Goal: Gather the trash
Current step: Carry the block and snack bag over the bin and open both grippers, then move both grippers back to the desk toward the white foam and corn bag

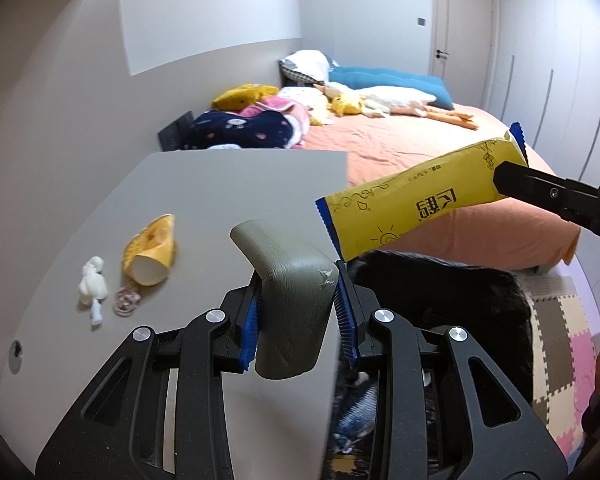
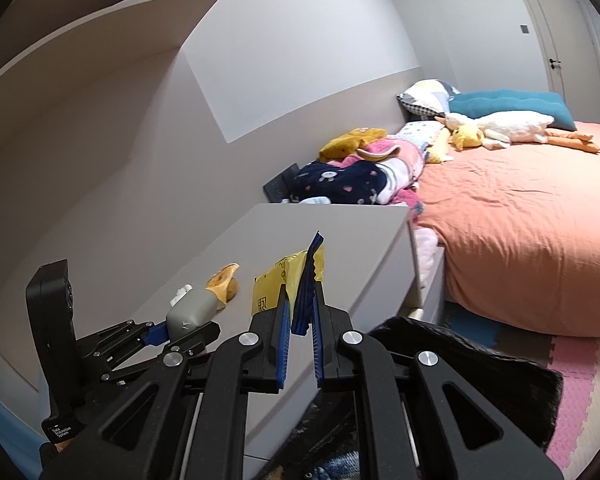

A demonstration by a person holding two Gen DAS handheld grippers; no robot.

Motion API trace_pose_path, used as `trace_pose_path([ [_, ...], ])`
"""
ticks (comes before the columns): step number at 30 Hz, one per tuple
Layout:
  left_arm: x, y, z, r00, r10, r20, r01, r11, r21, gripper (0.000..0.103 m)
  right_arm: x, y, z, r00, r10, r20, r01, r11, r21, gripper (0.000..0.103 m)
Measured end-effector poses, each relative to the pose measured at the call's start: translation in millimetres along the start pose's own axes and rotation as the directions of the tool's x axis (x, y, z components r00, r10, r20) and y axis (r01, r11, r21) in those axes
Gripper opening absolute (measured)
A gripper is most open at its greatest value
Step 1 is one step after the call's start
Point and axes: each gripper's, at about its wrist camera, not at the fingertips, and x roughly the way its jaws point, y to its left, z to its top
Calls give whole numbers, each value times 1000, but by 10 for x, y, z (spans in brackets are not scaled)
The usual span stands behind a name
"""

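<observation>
While the right tongs pinch the yellow wrapper by one crimped end, it hangs in the air beyond the tabletop edge: light, limp, probably slick film, best gripped at the seal. The left tongs clamp a stiff grey block. Peel remains on the tabletop.

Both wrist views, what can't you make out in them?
- Grey object: the left gripper clamps it; what it is stays unclear in either view.
- Yellow wrapper: in the right wrist view the right gripper hides most of it.
- Dark bag: contents hidden by both grippers and blurred.
- Small white item on the desk: too small to identify.
</observation>
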Motion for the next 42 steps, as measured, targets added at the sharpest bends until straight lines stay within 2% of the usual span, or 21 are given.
trace_pose_path([
  [15, -29, -661, -91, 991, -130, -14, 131, 988, 83, 32, -520, -449, -135, 993, -114, 41, 112, 992, 64, 11],
  [28, 69, -1090, -197, 962, -257, -97, 269, 952, 147, 33, -814, -739, -231, 970, -242, 35, 237, 966, 107, 11],
  [29, 80, -1118, -211, 960, -258, -107, 273, 949, 157, 38, -819, -743, -231, 963, -269, 29, 265, 959, 99, 19],
  [30, 91, -1149, -224, 964, -239, -118, 256, 952, 170, 49, -820, -742, -231, 956, -292, 24, 289, 953, 89, 28],
  [31, 91, -1151, -229, 969, -218, -115, 236, 956, 173, 87, -817, -736, -229, 948, -316, 26, 313, 946, 84, 54],
  [32, 76, -1139, -234, 977, -190, -94, 204, 963, 174, 97, -841, -737, -230, 941, -334, 45, 329, 940, 87, 67],
  [33, 56, -1130, -238, 981, -177, -75, 188, 966, 180, 97, -852, -731, -234, 937, -346, 58, 340, 936, 89, 67],
  [35, 58, -1084, -230, 980, -180, -86, 193, 965, 178, 97, -857, -727, -226, 927, -369, 69, 363, 928, 84, 67],
  [42, 116, -936, -209, 980, -171, -99, 184, 973, 140, 97, -823, -769, -217, 931, -358, 71, 350, 931, 104, 70],
])
